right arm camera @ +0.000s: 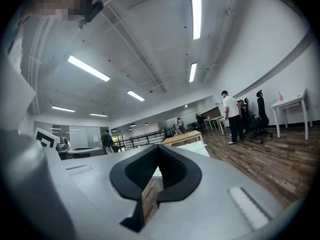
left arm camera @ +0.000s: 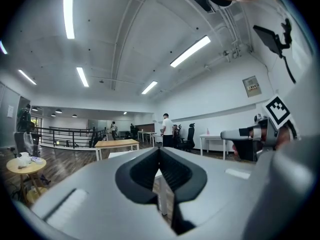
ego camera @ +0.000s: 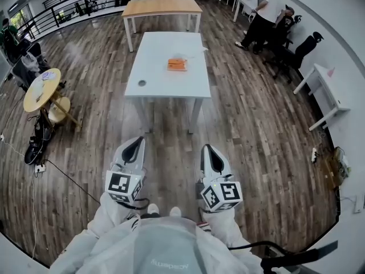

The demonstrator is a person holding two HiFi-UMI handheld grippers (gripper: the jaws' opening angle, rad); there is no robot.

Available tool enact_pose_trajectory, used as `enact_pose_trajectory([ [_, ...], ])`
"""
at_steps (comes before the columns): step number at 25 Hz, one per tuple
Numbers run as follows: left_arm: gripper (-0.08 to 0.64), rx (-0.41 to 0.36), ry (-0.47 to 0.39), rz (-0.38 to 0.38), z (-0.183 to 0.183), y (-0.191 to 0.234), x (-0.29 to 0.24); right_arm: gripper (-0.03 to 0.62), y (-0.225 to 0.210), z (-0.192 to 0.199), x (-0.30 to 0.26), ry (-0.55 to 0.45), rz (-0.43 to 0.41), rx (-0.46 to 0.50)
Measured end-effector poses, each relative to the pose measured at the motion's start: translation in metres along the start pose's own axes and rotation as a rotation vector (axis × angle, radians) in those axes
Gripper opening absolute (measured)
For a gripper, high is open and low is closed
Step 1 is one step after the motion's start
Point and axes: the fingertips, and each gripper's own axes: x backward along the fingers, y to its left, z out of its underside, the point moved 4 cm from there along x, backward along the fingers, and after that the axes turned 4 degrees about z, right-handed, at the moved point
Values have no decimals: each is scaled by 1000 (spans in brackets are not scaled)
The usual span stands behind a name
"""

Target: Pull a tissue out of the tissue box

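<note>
I hold both tongs level, side by side over the wooden floor (ego camera: 256,130) at the near end of the scene, well apart from the white desk (ego camera: 165,87).

The left tongs (ego camera: 136,145) are pressed together. In the left gripper view (left arm camera: 159,150) the dark pads meet at the tip, and only floor and a desk leg show through the gap behind them.

The right tongs (ego camera: 210,152) are likewise pressed together with nothing between the pads, as the right gripper view confirms (right arm camera: 157,149).

The tissue box (ego camera: 177,64), orange, lies flat on the far half of the desk, right of its centre line, with nothing touching it. A wooden table (ego camera: 161,6) stands beyond. A round yellow table (ego camera: 41,89) stands at the left. Two people (ego camera: 265,13) are at the far right beside office chairs.
</note>
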Motion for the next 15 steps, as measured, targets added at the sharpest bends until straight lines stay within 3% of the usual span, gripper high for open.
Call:
enact_pose_trajectory([
  [15,0,-17,-5,-21,-1,-28,-15,0,-35,0,8,3,-5,-24],
])
